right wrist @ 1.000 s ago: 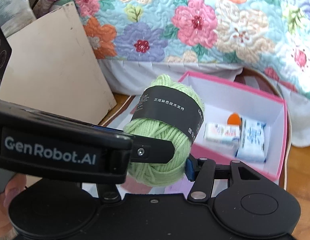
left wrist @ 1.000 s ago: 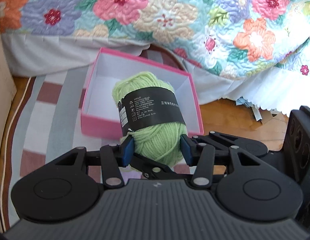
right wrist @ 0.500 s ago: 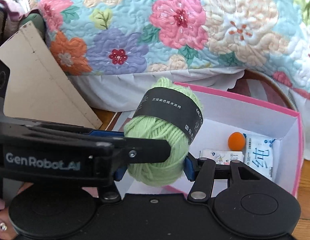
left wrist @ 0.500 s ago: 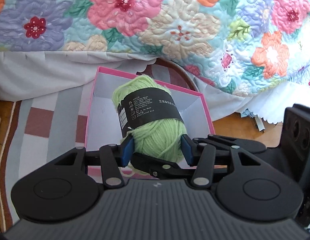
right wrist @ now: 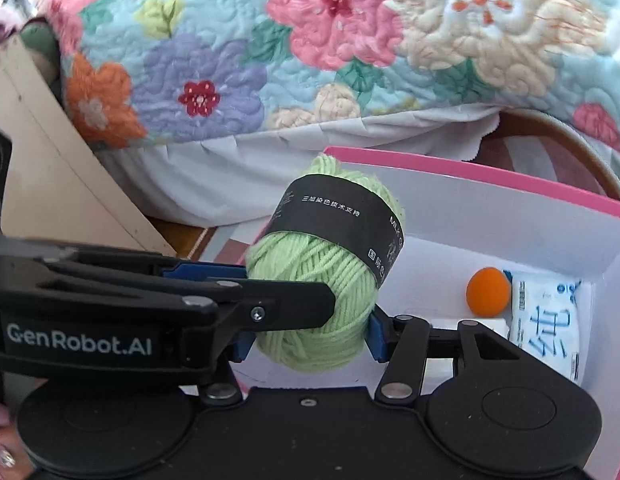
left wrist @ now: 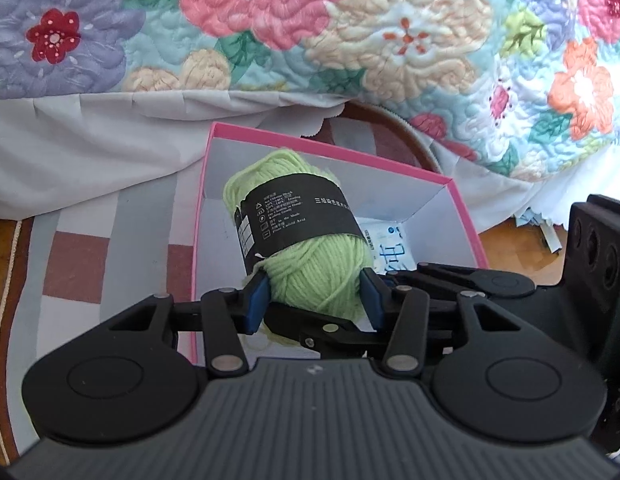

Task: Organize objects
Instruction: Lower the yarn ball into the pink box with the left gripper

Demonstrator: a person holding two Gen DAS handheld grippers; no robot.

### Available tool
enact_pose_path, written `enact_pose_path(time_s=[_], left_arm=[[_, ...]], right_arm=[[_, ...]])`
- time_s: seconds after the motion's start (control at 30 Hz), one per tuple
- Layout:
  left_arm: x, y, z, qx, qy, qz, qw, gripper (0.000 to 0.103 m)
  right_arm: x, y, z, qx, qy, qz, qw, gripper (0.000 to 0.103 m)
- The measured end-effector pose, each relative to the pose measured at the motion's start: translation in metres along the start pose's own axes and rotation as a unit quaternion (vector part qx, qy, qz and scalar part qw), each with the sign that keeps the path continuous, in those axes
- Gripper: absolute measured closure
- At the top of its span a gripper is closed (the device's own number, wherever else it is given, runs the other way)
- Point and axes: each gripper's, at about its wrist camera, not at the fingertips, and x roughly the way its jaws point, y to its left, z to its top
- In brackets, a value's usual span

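Note:
A light green yarn ball (left wrist: 310,256) with a black paper band hangs over the inside of a pink box (left wrist: 330,150) with white walls. My left gripper (left wrist: 314,300) presses its blue pads on the ball's sides, and its jaws are closing on it. My right gripper (right wrist: 308,340) clamps the same yarn ball (right wrist: 322,280) crosswise, its jaws also closing. A left-gripper finger (right wrist: 294,304) crosses the ball's front. In the pink box (right wrist: 470,172) lie an orange ball (right wrist: 488,290) and a white packet (right wrist: 550,320) with blue print.
A floral quilt (left wrist: 350,40) and grey bed skirt (left wrist: 90,152) hang just behind the box. A cardboard panel (right wrist: 50,184) leans at the left. A striped rug (left wrist: 78,264) lies under the box, on a wooden floor (left wrist: 522,240). A person's fingers (right wrist: 2,456) show bottom left.
Both grippers carried the yarn ball forward and down together. It went from in front of the box's near wall to above the box's inside, and the box looks larger.

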Motion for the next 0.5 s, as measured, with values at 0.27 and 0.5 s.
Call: enact_pose_path(time_s=[0.27,0.5], left_arm=[[0.011,0.0,-0.004,0.03,-0.007,0.004,0.9995,0.062],[0.017,0.004,-0.005,0.036,-0.003,0.01,0.9993,0.069]], right_arm=[[0.012,-0.009,-0.004,0.014,0.01,-0.009,1.0,0.045],[0.022,-0.013,-0.006,0.013,0.02,-0.013,1.0,0.045]])
